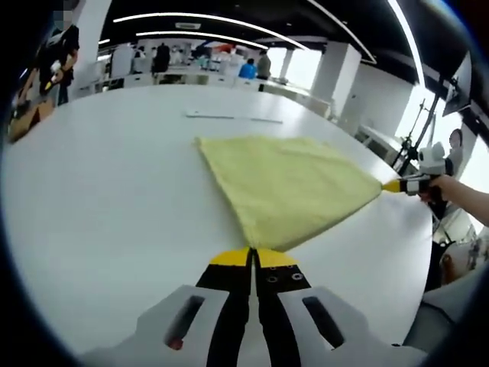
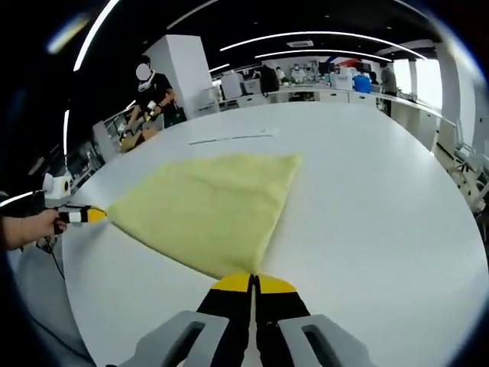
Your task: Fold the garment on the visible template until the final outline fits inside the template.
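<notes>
While the yellow garment (image 1: 286,195) lies spread on the white counter (image 1: 107,206), both tongs grip it at opposite corners. From the left gripper view, the left tongs (image 1: 253,258) have their yellow-tipped jaws pressed together on the near corner of the cloth, which fans out ahead of them into a rough triangle. Off to the right of those tongs, the right tongs (image 1: 393,185) pinch the far pointed corner, held by a hand (image 1: 447,187) reaching in over the counter edge.

From the right gripper view, the right tongs (image 2: 253,284) likewise sit closed on the cloth corner directly in front of them, the garment (image 2: 210,206) stretching away ahead and to the left. Its far left point is caught by the left tongs (image 2: 93,215), with a hand (image 2: 38,225) behind them.

Beyond the garment, farther from both tongs, a thin pale line (image 1: 233,117) lies on the counter; whether it is part of a template cannot be told. People (image 2: 157,92) stand at the far side of the room.
</notes>
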Motion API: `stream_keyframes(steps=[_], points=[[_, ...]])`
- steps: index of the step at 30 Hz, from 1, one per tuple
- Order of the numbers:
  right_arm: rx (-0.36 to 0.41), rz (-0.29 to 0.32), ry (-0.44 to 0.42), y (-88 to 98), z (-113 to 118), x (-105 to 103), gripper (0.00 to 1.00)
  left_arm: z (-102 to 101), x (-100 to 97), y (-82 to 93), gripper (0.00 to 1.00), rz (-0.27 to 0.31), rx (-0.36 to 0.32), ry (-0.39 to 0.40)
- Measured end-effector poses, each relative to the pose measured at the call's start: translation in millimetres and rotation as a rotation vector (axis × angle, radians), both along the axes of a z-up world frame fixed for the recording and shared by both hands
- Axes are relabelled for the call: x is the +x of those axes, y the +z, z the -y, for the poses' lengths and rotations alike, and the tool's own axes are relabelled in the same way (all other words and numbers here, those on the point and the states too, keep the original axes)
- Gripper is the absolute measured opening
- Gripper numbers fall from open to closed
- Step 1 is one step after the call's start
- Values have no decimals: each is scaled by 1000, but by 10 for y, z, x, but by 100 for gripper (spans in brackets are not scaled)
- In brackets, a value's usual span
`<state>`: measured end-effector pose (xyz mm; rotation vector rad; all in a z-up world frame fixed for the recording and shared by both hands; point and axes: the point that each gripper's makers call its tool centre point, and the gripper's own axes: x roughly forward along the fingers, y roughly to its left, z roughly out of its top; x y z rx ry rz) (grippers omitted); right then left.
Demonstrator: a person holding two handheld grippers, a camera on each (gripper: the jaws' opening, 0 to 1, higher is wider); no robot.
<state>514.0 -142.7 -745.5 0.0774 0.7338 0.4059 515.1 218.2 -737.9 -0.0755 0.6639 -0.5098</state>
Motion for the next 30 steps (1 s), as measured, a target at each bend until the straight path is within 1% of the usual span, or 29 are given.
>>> stream_keyframes(steps=[2,5,8,13,21,30], points=[[2,0,-1,2,11,4,0,-7,9,6,0,4,9,-6],[5,-6,-8,-9,13,1,0,20,8,-1,0,9,44,-37],[-9,-6,-2,-23,11,-15,0,19,-17,-8,0,9,58,-52],[-14,-7,-1,-25,27,-21,0,-10,-32,-23,0,1,48,-53],[-22,-19,8,-30,39,-94,0,1,-71,-35,0,0,52,-63],[-22,-30,5,-44,62,-198,0,26,-186,-75,0,-12,64,-89]])
